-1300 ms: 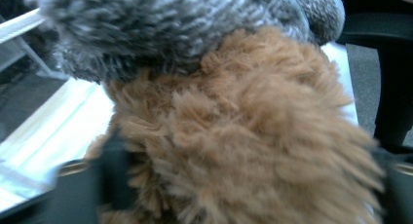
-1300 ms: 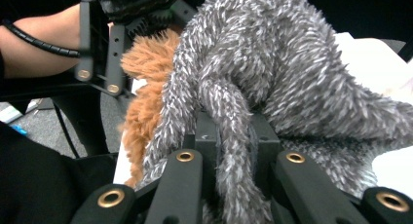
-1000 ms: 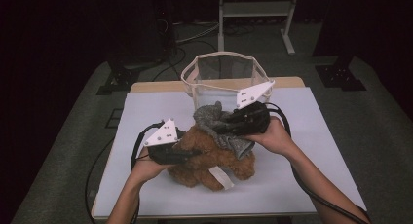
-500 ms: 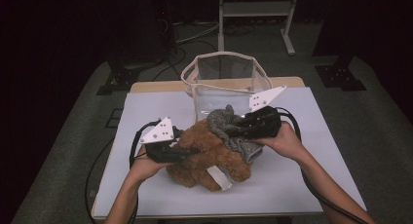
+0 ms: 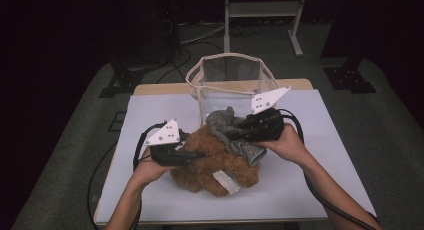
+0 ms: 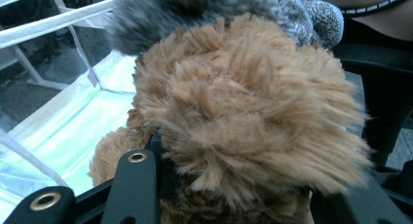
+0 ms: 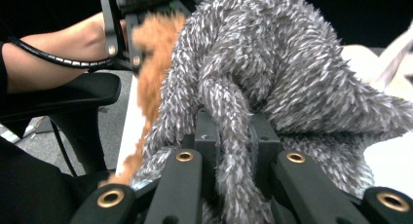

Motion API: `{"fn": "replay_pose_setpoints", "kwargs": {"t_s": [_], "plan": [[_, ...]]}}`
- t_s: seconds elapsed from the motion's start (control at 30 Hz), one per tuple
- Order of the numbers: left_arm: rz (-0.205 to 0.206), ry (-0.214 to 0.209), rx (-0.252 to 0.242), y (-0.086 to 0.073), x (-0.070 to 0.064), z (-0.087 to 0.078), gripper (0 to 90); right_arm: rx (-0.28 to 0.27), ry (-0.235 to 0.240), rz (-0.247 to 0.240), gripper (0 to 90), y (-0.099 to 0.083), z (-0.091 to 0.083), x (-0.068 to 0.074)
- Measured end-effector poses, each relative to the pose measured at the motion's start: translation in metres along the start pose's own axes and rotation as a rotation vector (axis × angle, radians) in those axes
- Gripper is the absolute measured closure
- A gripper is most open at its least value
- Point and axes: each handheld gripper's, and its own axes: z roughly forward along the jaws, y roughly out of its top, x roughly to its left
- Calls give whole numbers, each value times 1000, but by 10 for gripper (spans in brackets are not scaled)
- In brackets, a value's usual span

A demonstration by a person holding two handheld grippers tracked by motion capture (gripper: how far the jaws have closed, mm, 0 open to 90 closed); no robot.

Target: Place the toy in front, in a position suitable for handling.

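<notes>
A brown plush bear (image 5: 210, 165) lies on the white table (image 5: 320, 180), just in front of a clear mesh basket (image 5: 232, 77). My left gripper (image 5: 192, 154) is shut on the bear's left side; brown fur (image 6: 243, 112) bulges between its jaws in the left gripper view. A grey fuzzy plush (image 5: 225, 125) rests on the bear's top right. My right gripper (image 5: 241, 130) is shut on it, with a grey limb (image 7: 234, 185) pinched between the fingers (image 7: 182, 185). The bear (image 7: 153, 58) and the left gripper (image 7: 124, 19) show behind the grey plush.
The basket stands upright at the back centre of the table, its rim (image 6: 63, 19) just beyond the toys. Black cables (image 5: 300, 135) trail from both grippers. A metal stand (image 5: 260, 10) and dark floor lie beyond the table. Bare table surface extends left and right.
My right gripper has shifted a little to the right and toward me with the grey plush, stretching it over the bear. The left gripper has hardly moved.
</notes>
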Motion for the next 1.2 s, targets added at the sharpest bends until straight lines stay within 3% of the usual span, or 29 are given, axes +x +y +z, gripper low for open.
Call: {"fn": "replay_pose_setpoints", "kwargs": {"t_s": [0.2,0.4,0.53,0.67,0.83,0.93,1.2], "plan": [[-10,-1,-6,-3,1,-2,530,-18,19,65,779,-23,-5,-4],[7,-22,6,-1,-1,1,530,-1,-33,52,779,-14,-7,-10],[2,-18,1,-1,0,2,530,-18,-49,88,778,-14,-8,-18],[-19,7,-3,-2,3,1,530,-19,-17,94,779,-21,-9,-13],[-11,-1,-2,-1,1,2,530,-18,39,78,779,-29,-13,1],[11,-23,8,1,-2,6,533,-11,8,94,779,-32,-17,-5],[36,-55,25,4,-6,12,535,-39,-99,173,779,-39,-23,-38]]}}
